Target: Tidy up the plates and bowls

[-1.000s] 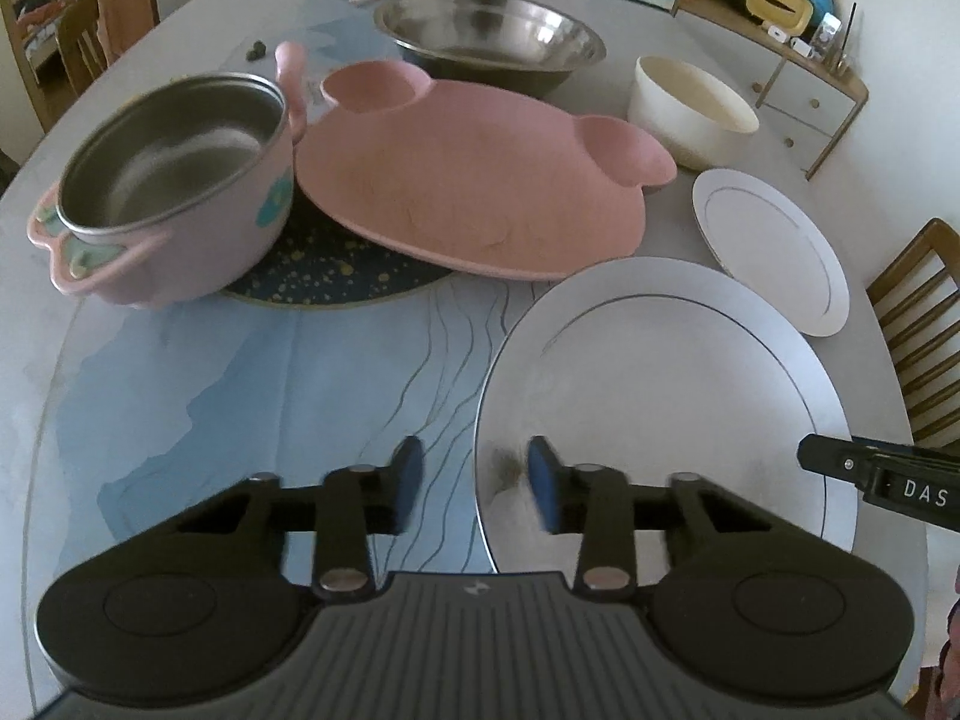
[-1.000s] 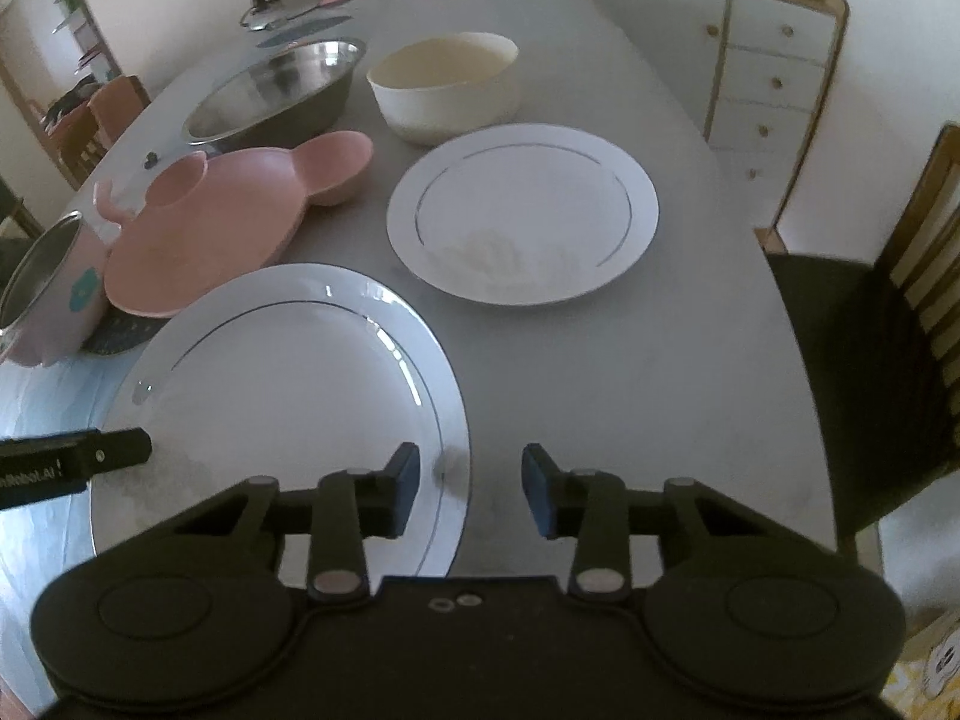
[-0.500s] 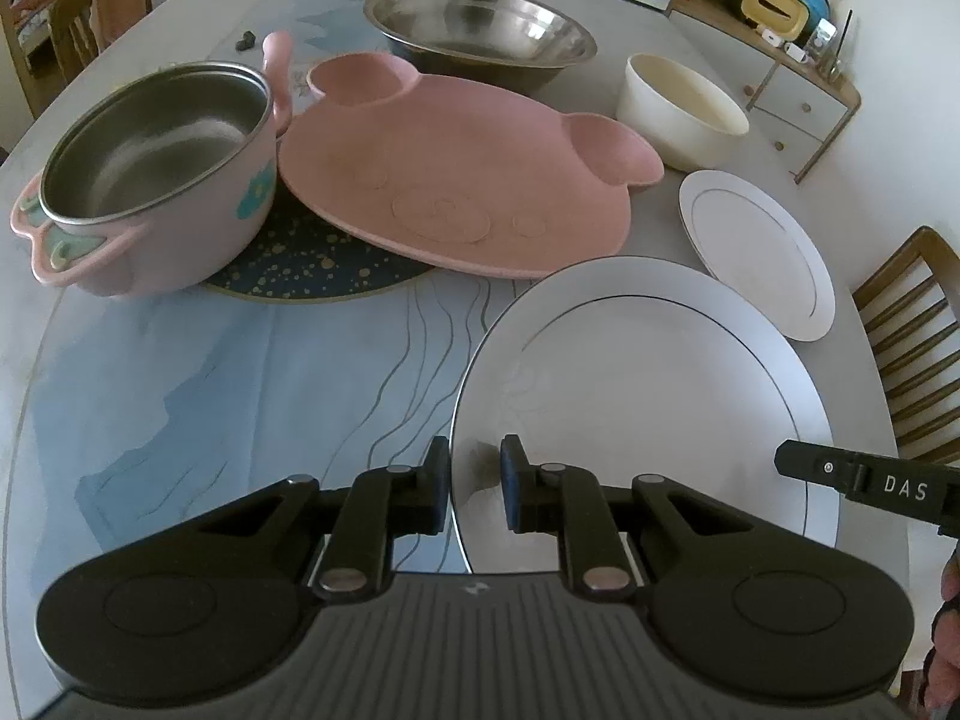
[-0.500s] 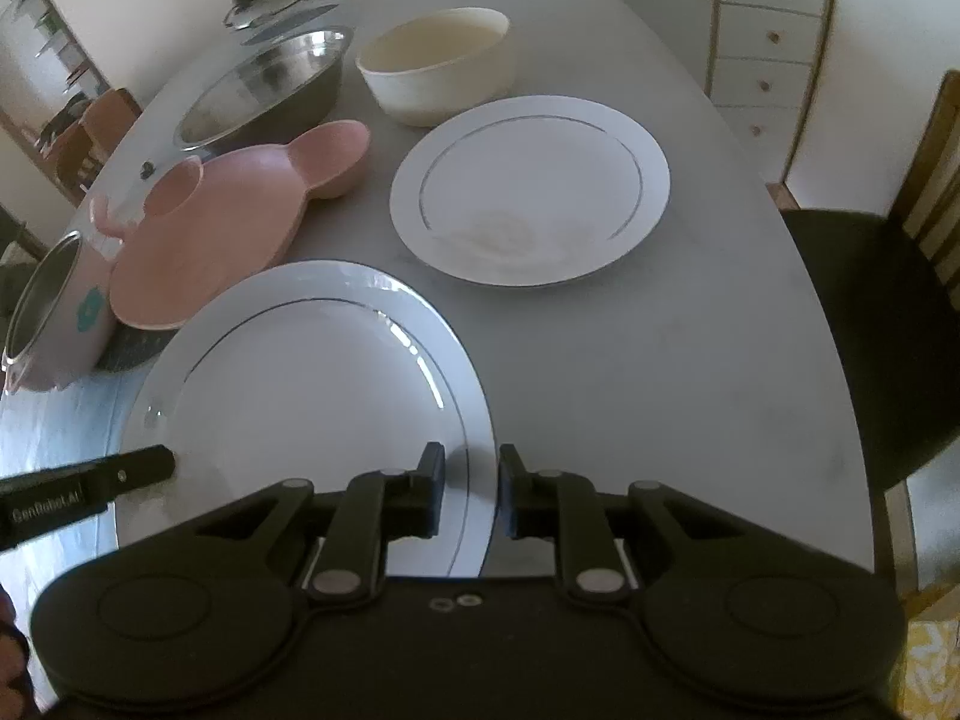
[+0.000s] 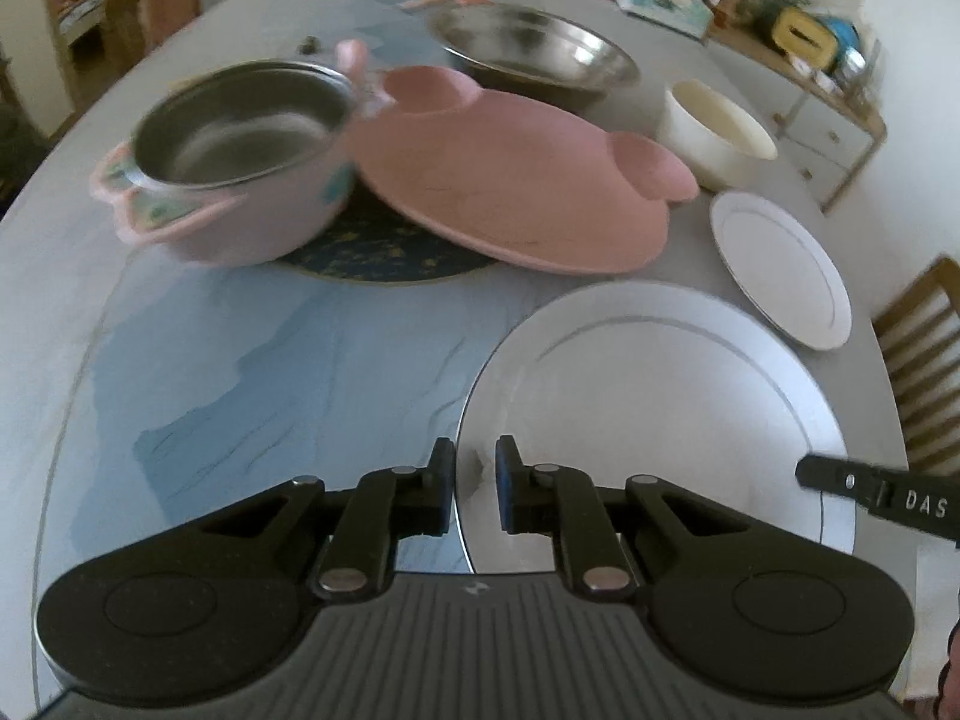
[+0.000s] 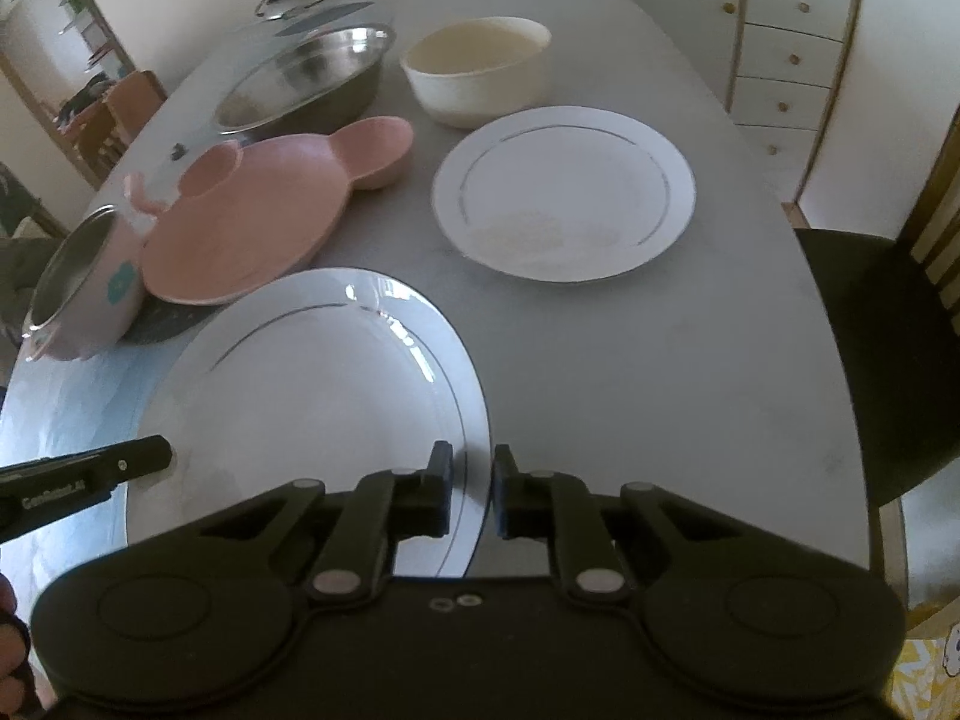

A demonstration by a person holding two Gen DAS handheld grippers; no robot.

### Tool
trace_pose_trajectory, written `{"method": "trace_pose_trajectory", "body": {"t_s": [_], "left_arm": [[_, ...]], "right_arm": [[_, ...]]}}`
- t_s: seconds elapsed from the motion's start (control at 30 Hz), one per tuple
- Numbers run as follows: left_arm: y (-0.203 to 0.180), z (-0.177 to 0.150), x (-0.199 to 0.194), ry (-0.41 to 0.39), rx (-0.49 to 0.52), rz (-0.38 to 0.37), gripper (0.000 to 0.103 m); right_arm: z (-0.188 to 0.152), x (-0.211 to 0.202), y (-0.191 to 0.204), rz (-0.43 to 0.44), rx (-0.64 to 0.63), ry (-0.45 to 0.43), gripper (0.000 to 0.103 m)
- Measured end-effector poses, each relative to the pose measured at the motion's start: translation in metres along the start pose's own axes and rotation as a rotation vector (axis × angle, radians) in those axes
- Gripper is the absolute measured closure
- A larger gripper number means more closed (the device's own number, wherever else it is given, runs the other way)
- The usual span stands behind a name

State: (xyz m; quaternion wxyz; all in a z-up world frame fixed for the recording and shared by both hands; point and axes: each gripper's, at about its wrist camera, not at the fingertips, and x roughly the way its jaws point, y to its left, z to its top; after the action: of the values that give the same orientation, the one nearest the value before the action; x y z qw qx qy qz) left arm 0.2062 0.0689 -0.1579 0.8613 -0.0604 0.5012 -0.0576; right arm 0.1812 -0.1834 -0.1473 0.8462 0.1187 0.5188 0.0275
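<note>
In the left wrist view, the left gripper (image 5: pixel 474 468) is seen pinching the near left rim of a large round white plate with a thin silver ring (image 5: pixel 660 396), one finger on each side of the rim. The plate's edge is caught between the blue pads. At the right edge of this view the black tip of the right gripper (image 5: pixel 882 495) is seen over the same plate's rim. Beyond the plate, a pink mouse-shaped divided plate (image 5: pixel 516 192) is laid partly over a dark speckled round mat (image 5: pixel 372 252), and a pink-walled steel-lined pot with side handles (image 5: pixel 234 162) stands on that mat to the left. A wide stainless-steel bowl (image 5: pixel 534 57) is placed behind the pink plate, a cream round bowl (image 5: pixel 714 135) to its right, and a smaller round white plate (image 5: pixel 780 270) nearer, beside the large one. All are borne by a grey oval table (image 5: pixel 90 252) with a blue marbled patch.

In the right wrist view, the right gripper (image 6: pixel 471 492) is seen closed on the near right rim of the large white plate (image 6: pixel 300 390), the rim running between its fingers. The left gripper's tip (image 6: pixel 90 474) is visible on the plate's opposite side. The smaller white plate (image 6: pixel 564 192) lies apart on the table (image 6: pixel 660 360), with the cream bowl (image 6: pixel 480 69) just behind it.
</note>
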Motion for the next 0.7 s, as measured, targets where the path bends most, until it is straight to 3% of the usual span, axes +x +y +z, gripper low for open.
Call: {"method": "trace_pose_trajectory", "body": {"t_s": [0.7], "left_arm": [[0.101, -0.025, -0.053, -0.081, -0.186, 0.132, 0.090]], "right_arm": [[-0.014, 0.004, 0.096, 0.167, -0.162, 0.055, 0.091]]}}
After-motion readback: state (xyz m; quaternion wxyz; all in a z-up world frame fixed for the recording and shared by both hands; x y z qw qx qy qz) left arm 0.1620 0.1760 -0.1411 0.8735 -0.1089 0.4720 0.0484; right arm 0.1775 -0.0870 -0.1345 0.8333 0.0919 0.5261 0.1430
